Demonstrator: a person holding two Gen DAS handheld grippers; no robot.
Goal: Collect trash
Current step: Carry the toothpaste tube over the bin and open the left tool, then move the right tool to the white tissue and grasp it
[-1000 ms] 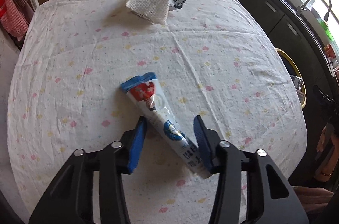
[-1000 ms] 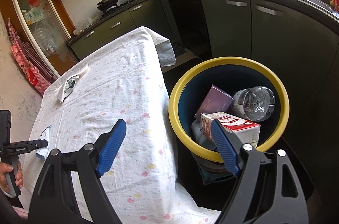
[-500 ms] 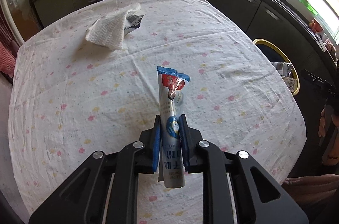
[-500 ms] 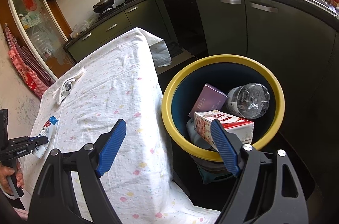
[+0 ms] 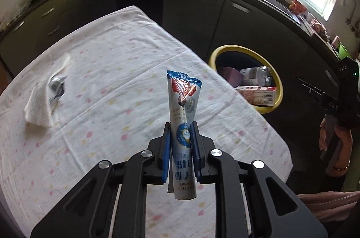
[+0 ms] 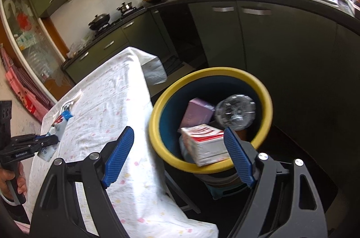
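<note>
Left wrist view, far left: white paper towel w/ a small wrapper lying on the spotted tablecloth. Centre: left gripper pinching a blue-white sachet, its pads pressing both sides, held upright above the cloth. Upper right: yellow-rimmed bin holding a carton, bottle & purple box. Right wrist view, lower centre: right gripper hanging spread wide, nothing betw. its pads, bin beyond them.

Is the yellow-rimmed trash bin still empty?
No, the yellow-rimmed trash bin already holds a clear plastic bottle, a purple box and a red-and-white carton.
</note>
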